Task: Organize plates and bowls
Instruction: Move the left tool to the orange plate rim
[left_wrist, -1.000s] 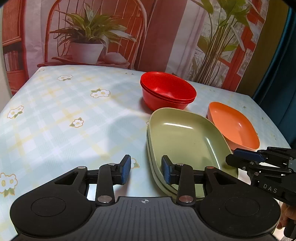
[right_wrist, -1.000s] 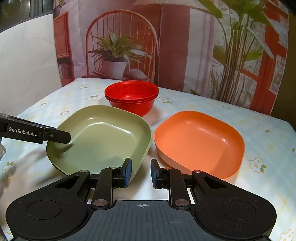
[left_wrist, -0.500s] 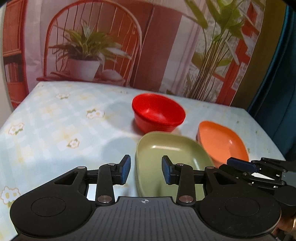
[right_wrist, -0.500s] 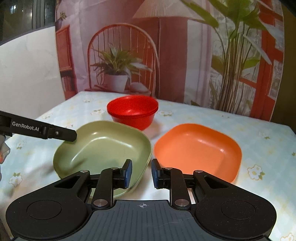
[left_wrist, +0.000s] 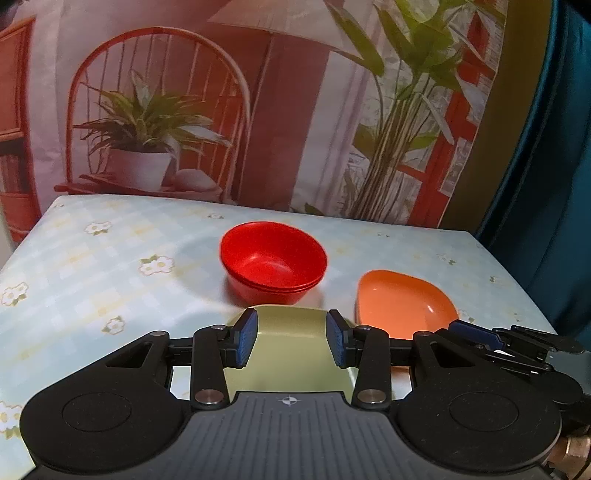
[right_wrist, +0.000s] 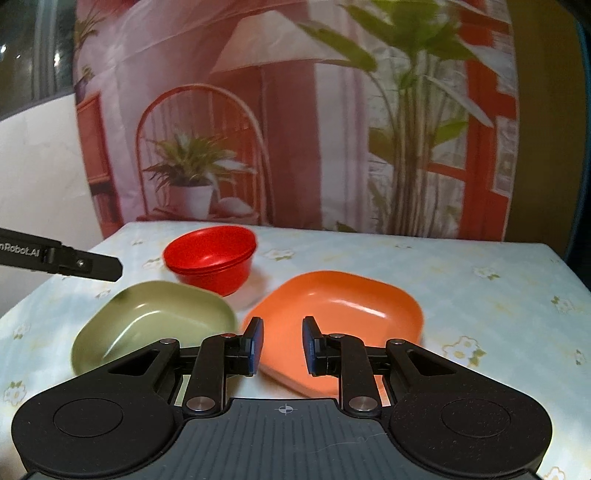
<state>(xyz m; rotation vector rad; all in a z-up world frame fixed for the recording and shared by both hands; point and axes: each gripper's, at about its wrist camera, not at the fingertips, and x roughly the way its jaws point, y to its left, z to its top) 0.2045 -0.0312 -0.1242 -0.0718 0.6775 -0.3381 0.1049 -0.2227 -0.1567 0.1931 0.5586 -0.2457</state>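
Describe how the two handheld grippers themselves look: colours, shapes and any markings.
Both are matte black plastic. The left gripper and right gripper each have two angular linkage fingers with silver pivot screws, blue ribbed pads, two round discs and a ribbed grey centre plate with a small crosshair mark. White "Robot.AI" lettering runs along the left one's side.

dim, warm light; glare on tablecloth (left_wrist: 92, 266); fisheye bending edges; slight motion blur.
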